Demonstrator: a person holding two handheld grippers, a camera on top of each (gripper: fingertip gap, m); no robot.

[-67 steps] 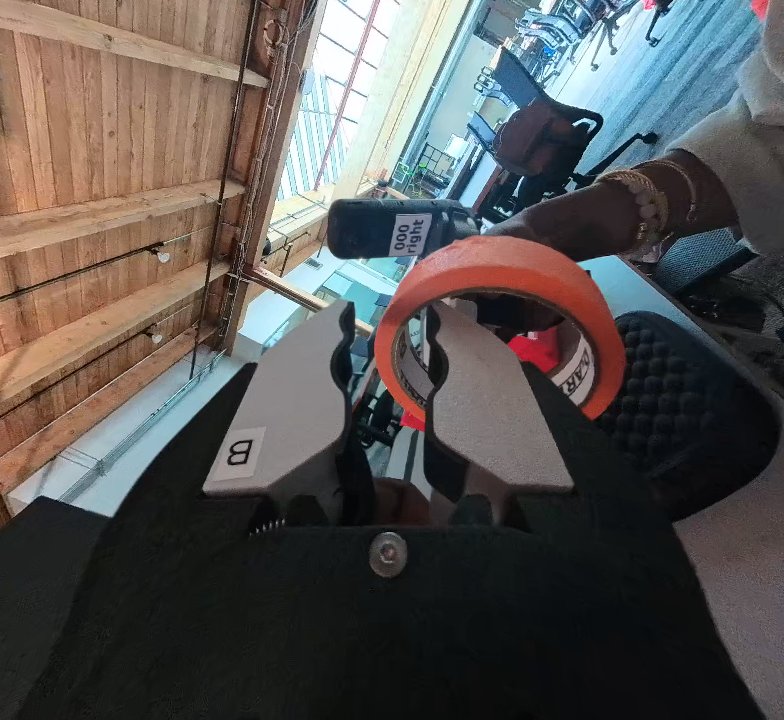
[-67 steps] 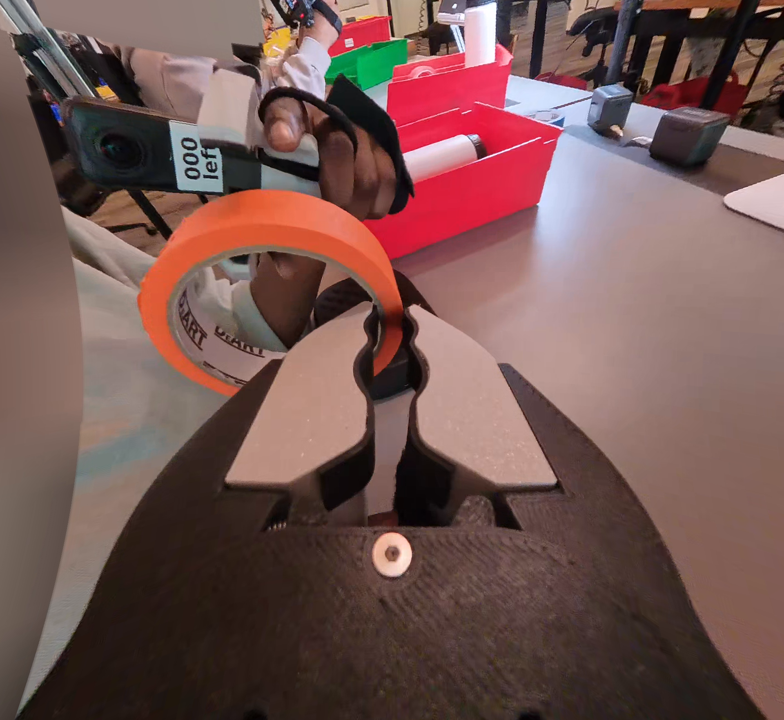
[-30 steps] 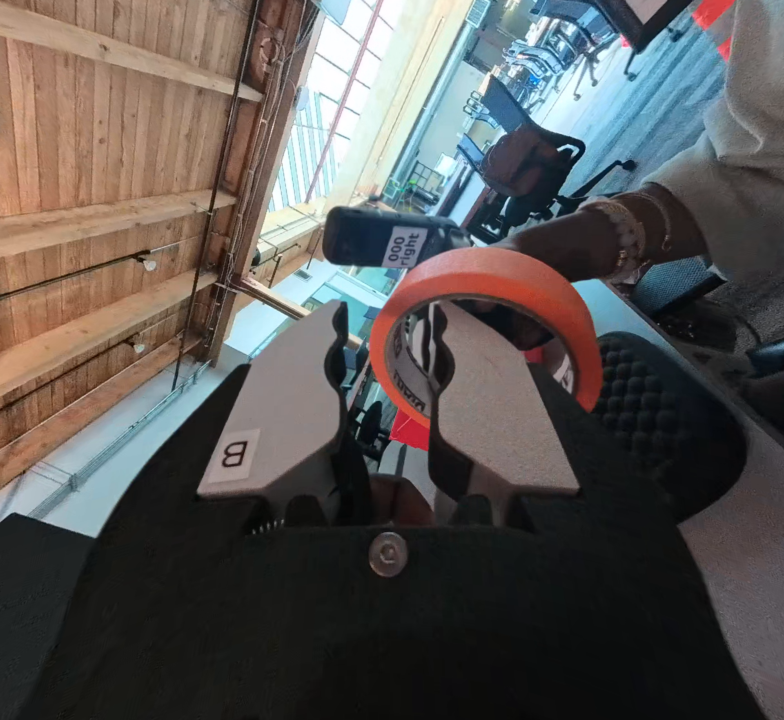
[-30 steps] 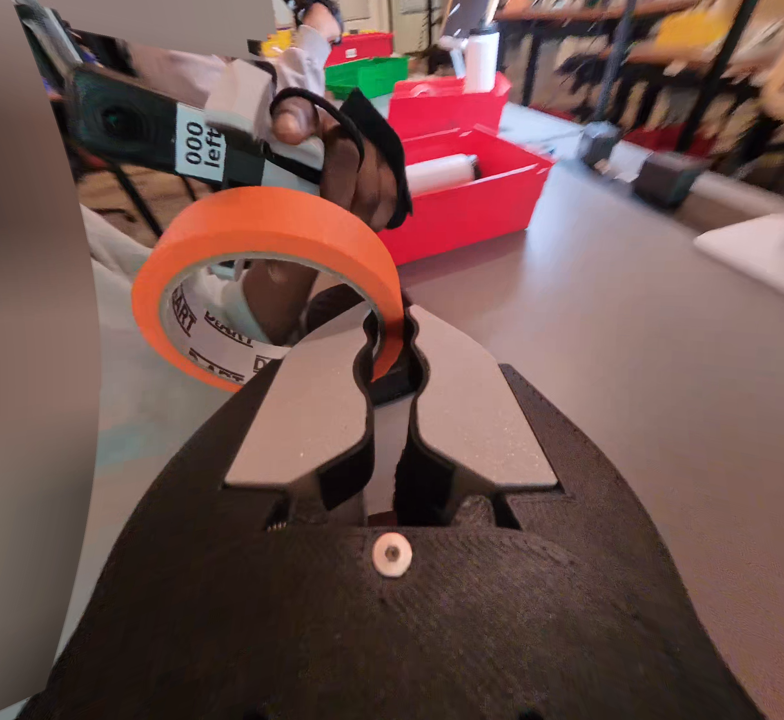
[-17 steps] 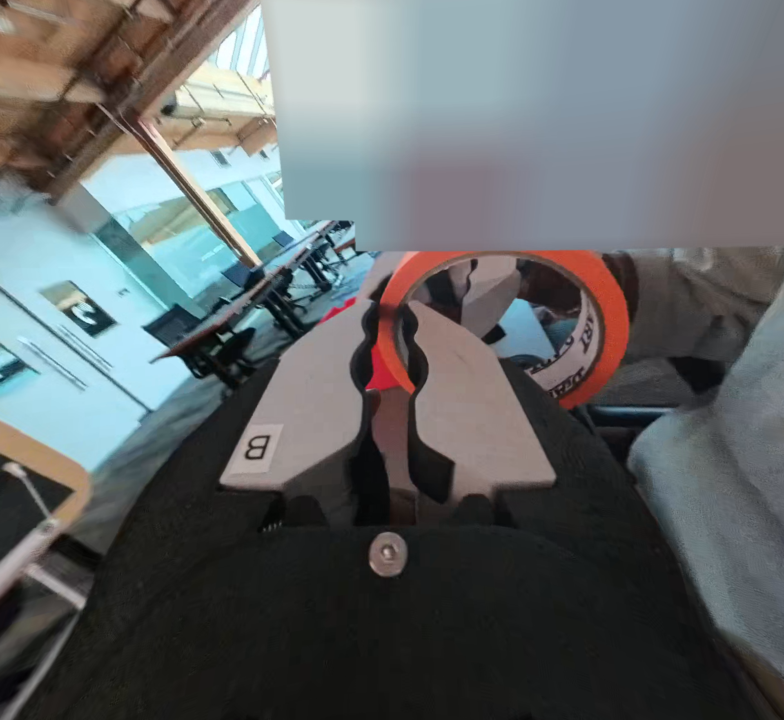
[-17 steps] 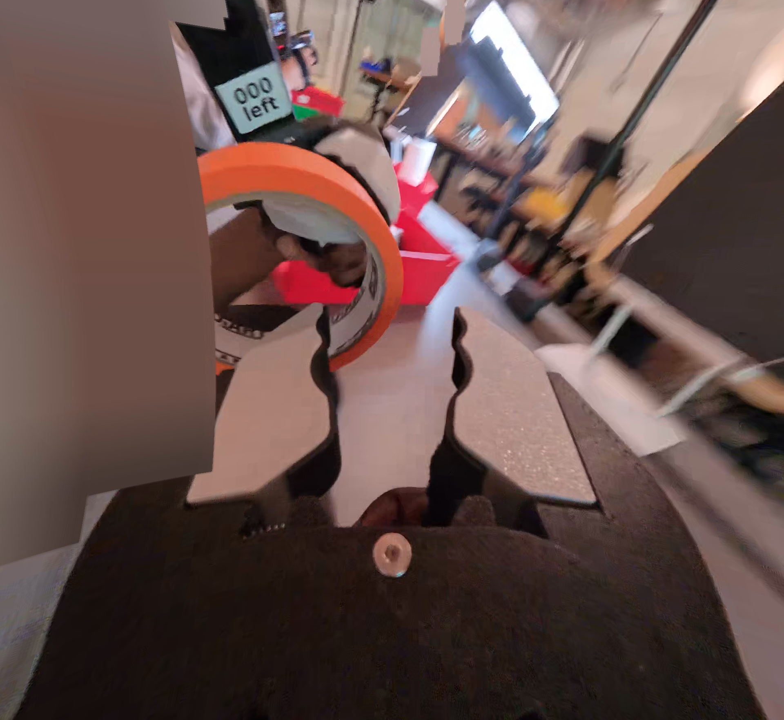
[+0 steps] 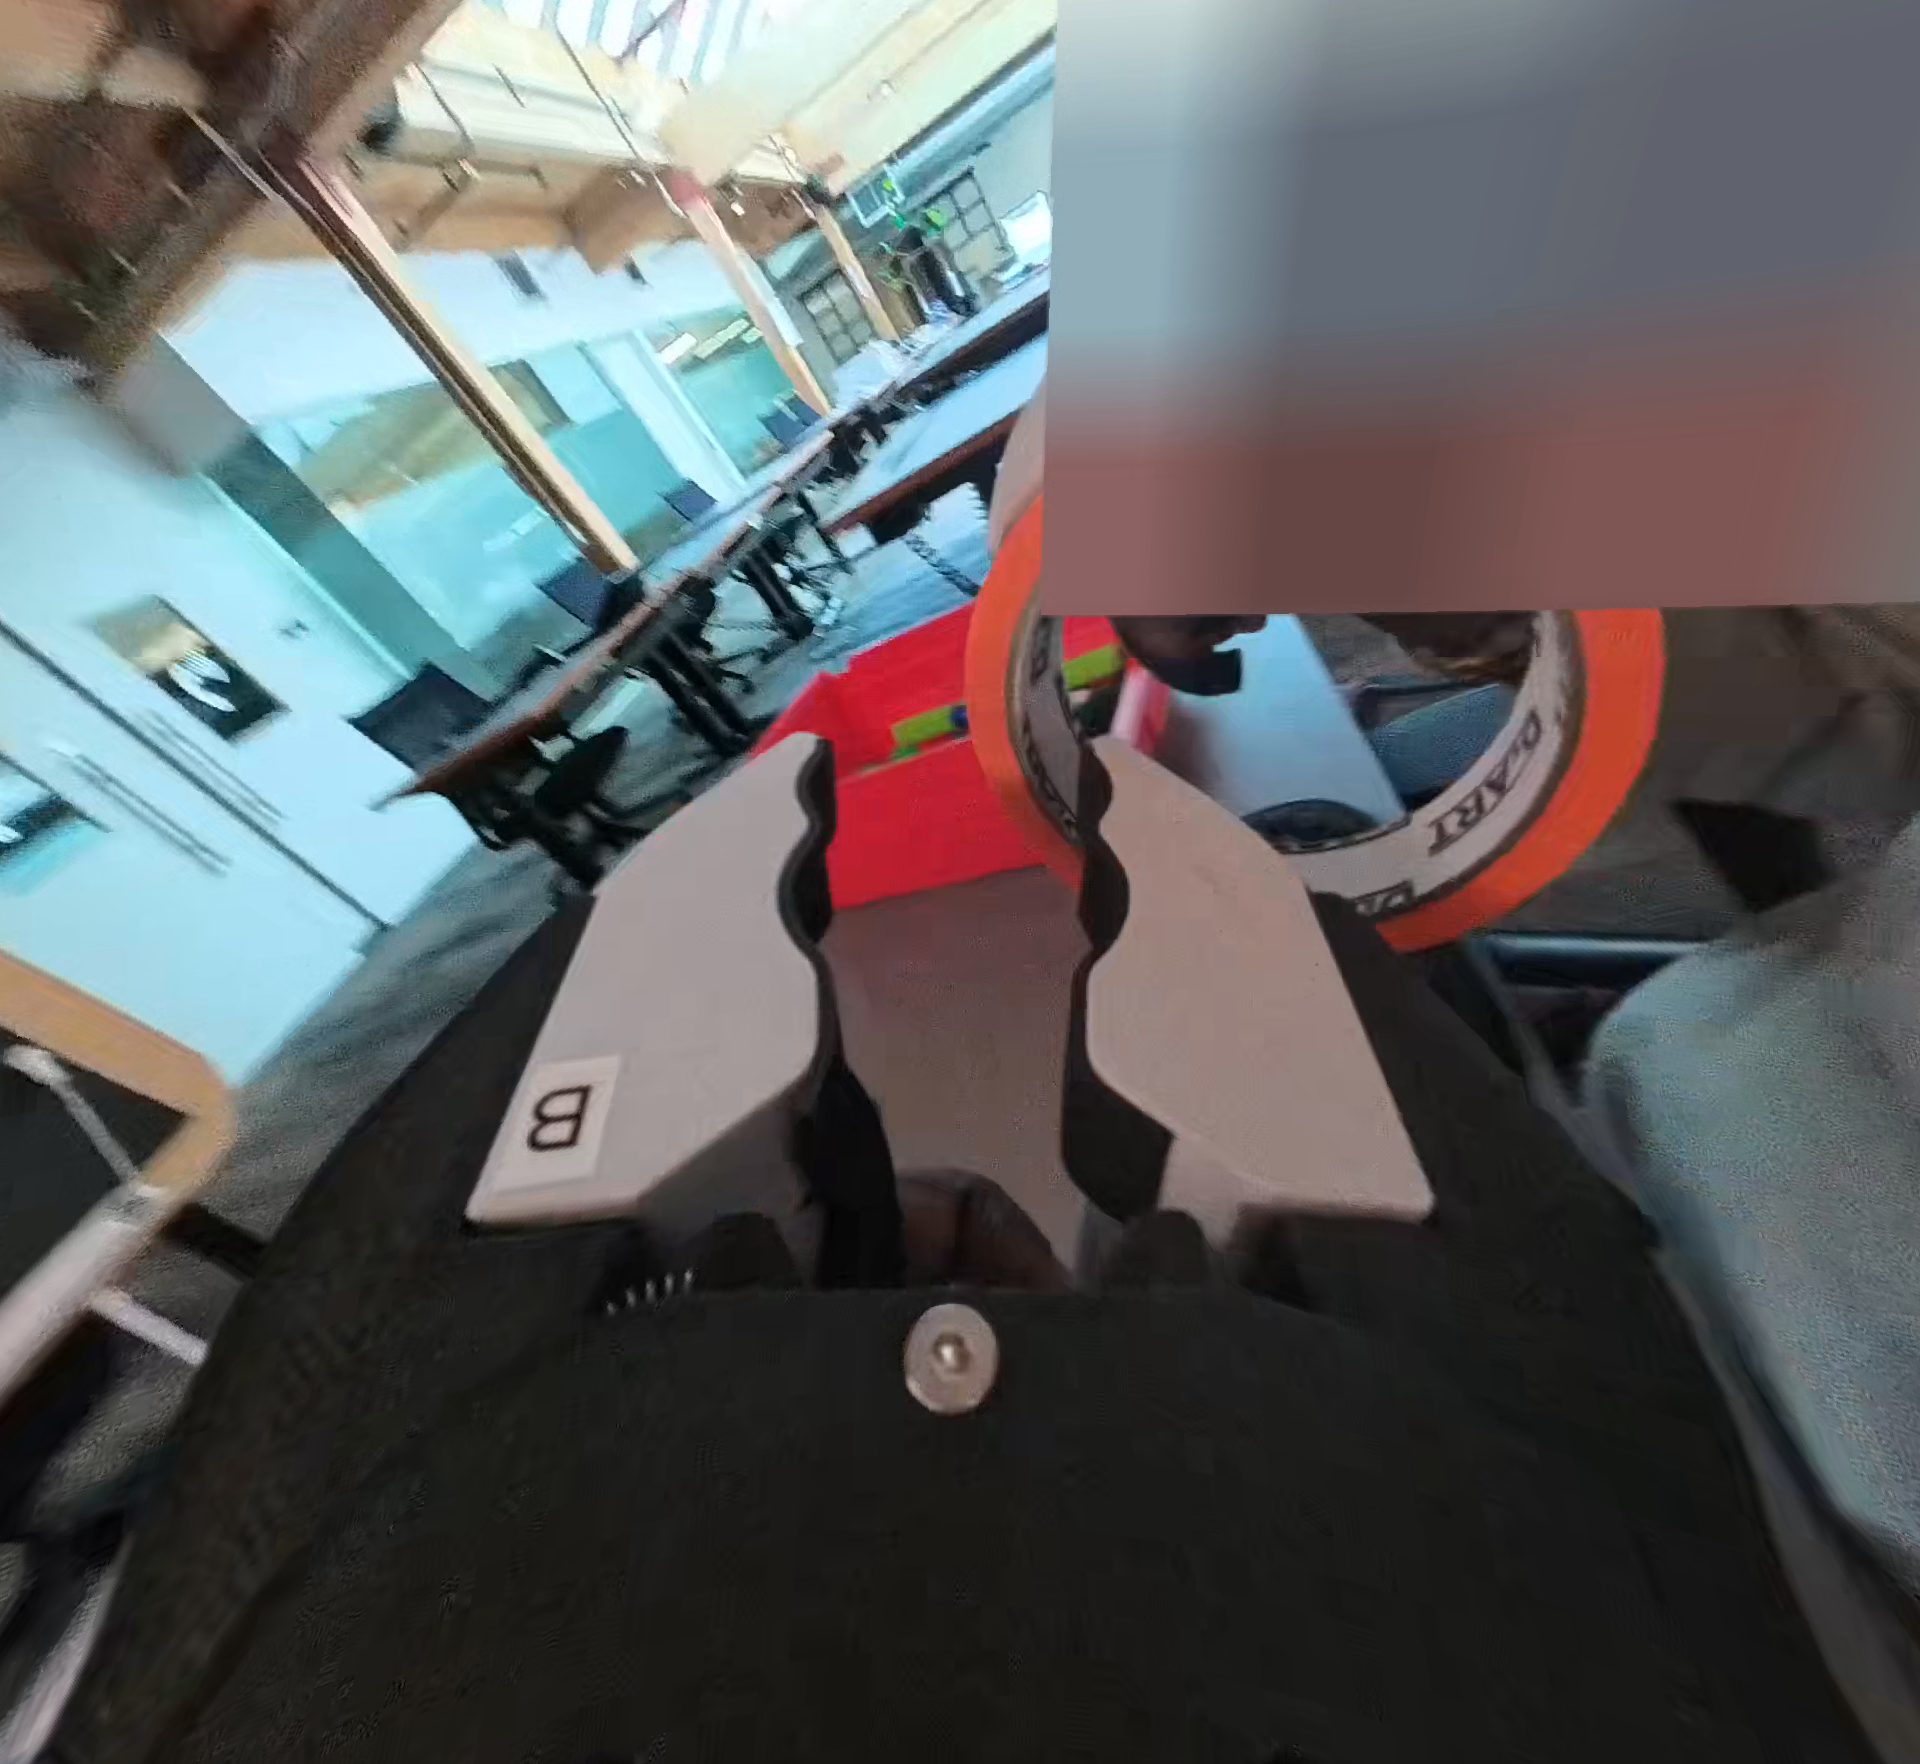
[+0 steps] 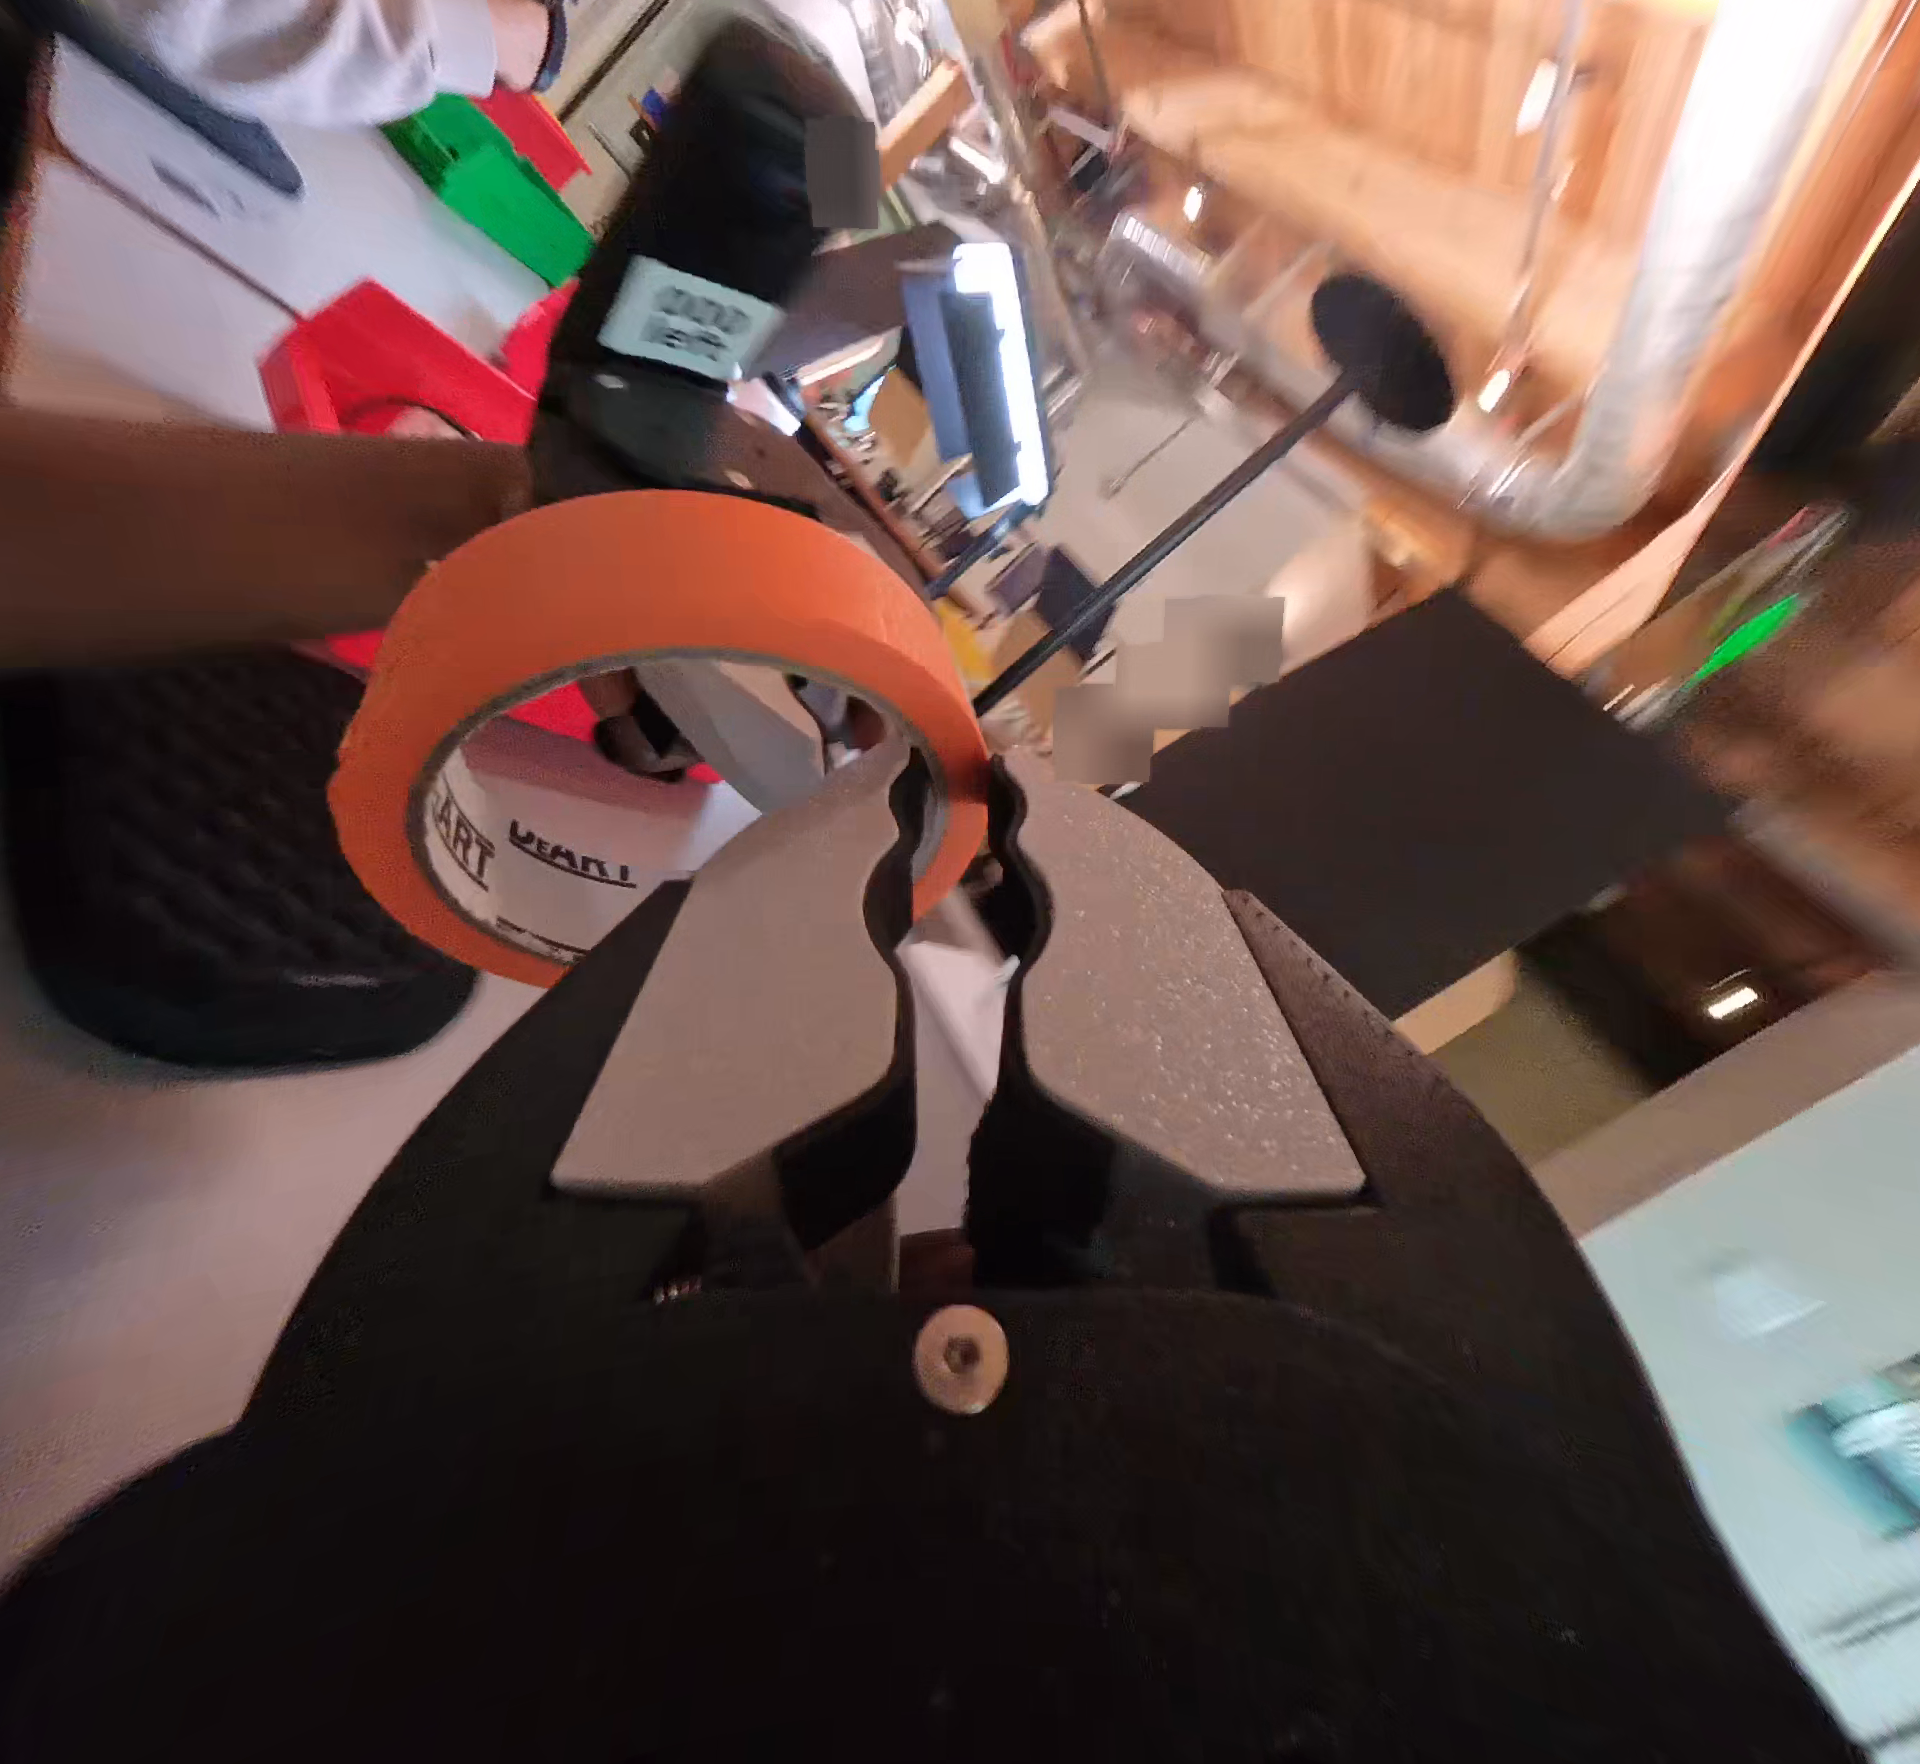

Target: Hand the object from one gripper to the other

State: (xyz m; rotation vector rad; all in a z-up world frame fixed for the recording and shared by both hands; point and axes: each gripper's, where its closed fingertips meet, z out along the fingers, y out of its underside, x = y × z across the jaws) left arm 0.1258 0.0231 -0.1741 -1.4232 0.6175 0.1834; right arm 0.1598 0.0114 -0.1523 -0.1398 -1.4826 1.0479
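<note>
The round roll of orange masking tape with a white printed inner core (image 8: 665, 613) is held in the air, standing on edge, and serves as the landmark here. The right gripper (image 8: 956, 779) has its two grey fingers (image 8: 748, 1008) closed onto the roll's right-hand wall, one finger inside the ring and the other pressed against the orange outer face, so the roll juts out to the left of the fingertips.

In the left wrist view the same roll (image 7: 1600, 779) sits ahead and to the right of the left gripper (image 7: 951, 758), whose grey fingers (image 7: 696, 1008) are spread wide with a clear gap between them and hold nothing. Its right finger tip lies in front of the roll's near wall; whether it touches cannot be told.

A bare forearm (image 8: 229, 530) reaches in from the left behind the roll in the right wrist view. Below and left of the roll lies a black dimpled pad (image 8: 187, 862) on a pale tabletop (image 8: 208, 1195). A red plastic bin (image 8: 395, 374) stands behind the roll, and a green bin (image 8: 499, 187) farther back.
</note>
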